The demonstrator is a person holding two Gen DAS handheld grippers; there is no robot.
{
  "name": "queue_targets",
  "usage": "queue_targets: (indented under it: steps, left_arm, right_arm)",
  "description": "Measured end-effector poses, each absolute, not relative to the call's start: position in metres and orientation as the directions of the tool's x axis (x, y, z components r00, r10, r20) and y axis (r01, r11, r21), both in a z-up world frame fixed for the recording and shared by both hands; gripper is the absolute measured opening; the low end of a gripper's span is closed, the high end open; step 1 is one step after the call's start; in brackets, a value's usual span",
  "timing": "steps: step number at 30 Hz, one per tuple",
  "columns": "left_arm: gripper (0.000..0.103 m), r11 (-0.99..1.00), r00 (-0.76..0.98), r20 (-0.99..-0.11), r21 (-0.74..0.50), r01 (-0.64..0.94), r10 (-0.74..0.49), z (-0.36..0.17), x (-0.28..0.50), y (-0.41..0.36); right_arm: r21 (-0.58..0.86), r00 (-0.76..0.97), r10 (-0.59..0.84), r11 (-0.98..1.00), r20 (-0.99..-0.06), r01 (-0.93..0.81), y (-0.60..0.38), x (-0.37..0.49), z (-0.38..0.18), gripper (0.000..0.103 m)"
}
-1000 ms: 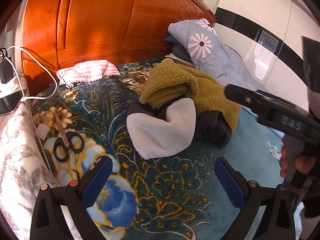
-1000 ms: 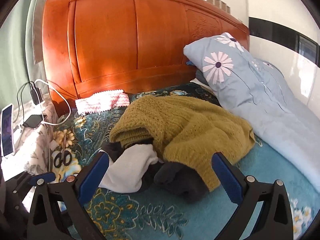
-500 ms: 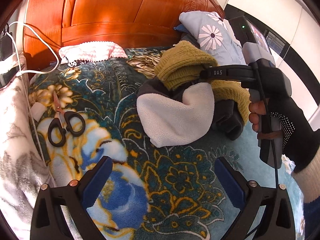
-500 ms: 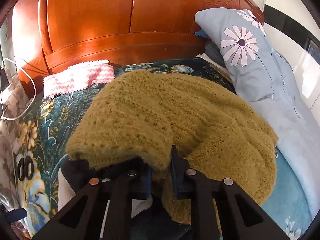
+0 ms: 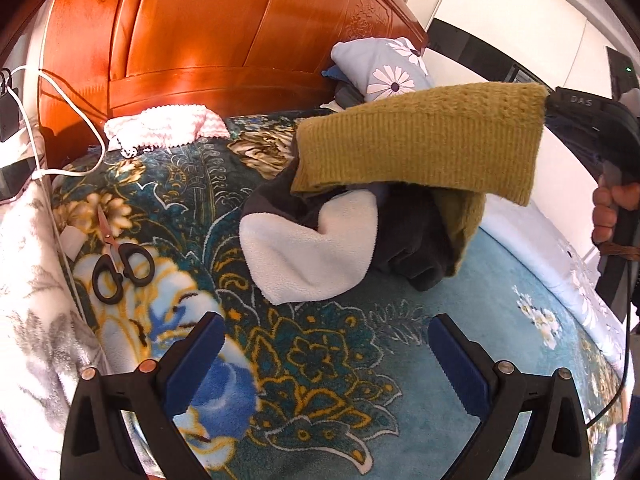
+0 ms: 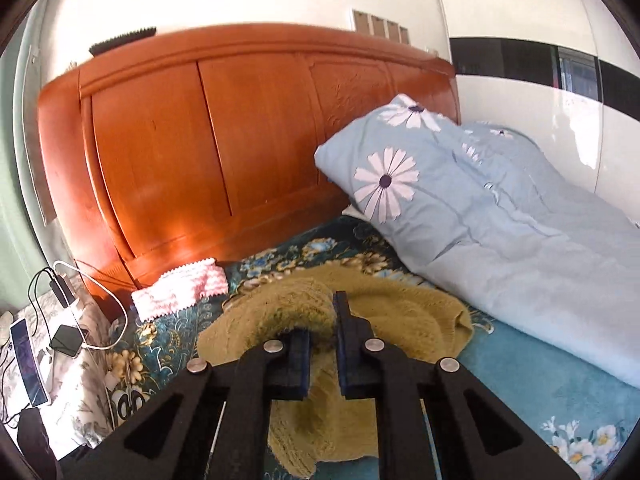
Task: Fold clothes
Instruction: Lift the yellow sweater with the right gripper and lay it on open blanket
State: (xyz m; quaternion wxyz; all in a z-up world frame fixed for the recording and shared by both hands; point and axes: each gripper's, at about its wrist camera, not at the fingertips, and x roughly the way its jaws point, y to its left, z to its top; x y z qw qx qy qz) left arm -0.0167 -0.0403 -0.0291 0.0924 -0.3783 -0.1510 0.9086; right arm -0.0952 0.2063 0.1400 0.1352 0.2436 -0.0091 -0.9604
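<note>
Since a second ago the right gripper (image 6: 322,344) has closed on the olive sweater (image 5: 420,140) and lifted its ribbed edge off the pile on the floral blanket (image 5: 320,360). Beneath it lie a dark garment (image 5: 412,236) and a white fleece piece (image 5: 312,248). The left gripper (image 5: 326,356) hovers with jaws spread wide, empty; scissors (image 5: 120,264) lie at left.

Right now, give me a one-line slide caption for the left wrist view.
Right gripper lifts the olive knit sweater off the clothes pile while the open left gripper waits above the floral blanket.

Home bedroom: carved wooden headboard (image 6: 240,152), floral blanket (image 5: 320,360), daisy-print pillow (image 6: 400,184), charging phone (image 6: 26,364).
</note>
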Motion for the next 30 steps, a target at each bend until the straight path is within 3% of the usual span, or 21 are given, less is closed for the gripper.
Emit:
queue_targets:
  steps: [10,19,27,30]
  left_arm:
    - [0.103,-0.92,-0.707,-0.599,-0.333,-0.208,0.377,0.018,0.023,0.019]
    - [0.103,-0.884,-0.67,-0.577,-0.329,-0.332,0.467,0.029,0.064,0.089]
    - [0.103,-0.832,-0.607,-0.569,-0.362,-0.421,0.555,0.027,0.097,0.161]
    - [0.103,-0.799,-0.569,-0.564,-0.369,-0.475,0.599,0.028,0.11,0.191]
  right_arm:
    - [0.18,-0.923,-0.194,-0.974,-0.333,0.14,0.321,0.004,0.206,0.01]
    - [0.158,-0.971,-0.074,-0.987,-0.228,0.038,0.414,0.124,0.242,0.01]
    - [0.036,-0.971,0.09,-0.994,-0.22,-0.1,0.477,0.222,0.272,0.01]
    - [0.011,-0.965,0.088,-0.996,-0.246,-0.093,0.488,0.234,0.268,0.01]
